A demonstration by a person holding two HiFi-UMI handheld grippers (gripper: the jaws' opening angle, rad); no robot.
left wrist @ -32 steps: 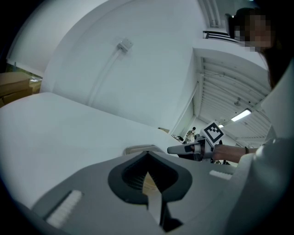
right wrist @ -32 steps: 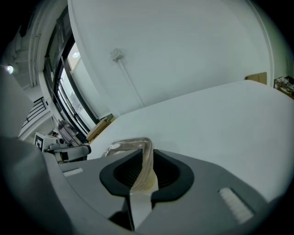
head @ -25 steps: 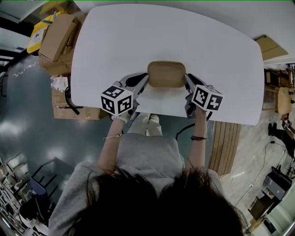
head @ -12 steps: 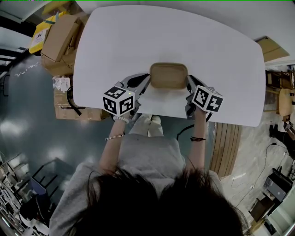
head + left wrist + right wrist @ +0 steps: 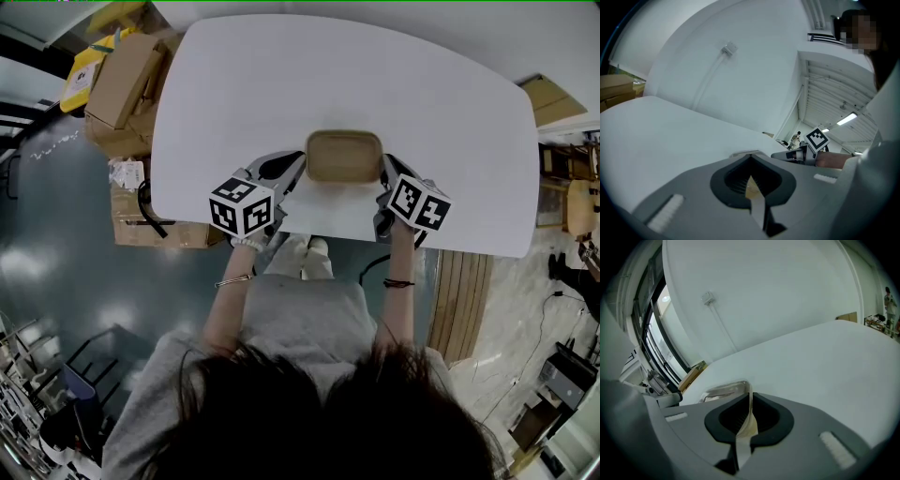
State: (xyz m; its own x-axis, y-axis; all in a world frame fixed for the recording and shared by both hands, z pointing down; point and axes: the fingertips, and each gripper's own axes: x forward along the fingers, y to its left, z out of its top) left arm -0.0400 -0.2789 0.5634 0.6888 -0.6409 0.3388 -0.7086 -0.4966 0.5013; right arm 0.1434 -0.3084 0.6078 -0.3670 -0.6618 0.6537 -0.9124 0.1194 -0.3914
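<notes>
**One tray, two grippers, one table**

One tan tray (image 5: 344,156) is over the near edge of the white table (image 5: 375,66). The left gripper (image 5: 294,165) and right gripper (image 5: 384,170) each clench a tray end. Several cardboard boxes (image 5: 120,80) stand left of the table on the dark floor (image 5: 56,262).

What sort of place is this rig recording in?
Probably a lab or industrial workshop: a white table, cardboard boxes stacked beside it on a dark glossy floor, and a ribbed ceiling with strip lights. The left hand-held gripper and right hand-held gripper are shut on a tan tray.
</notes>
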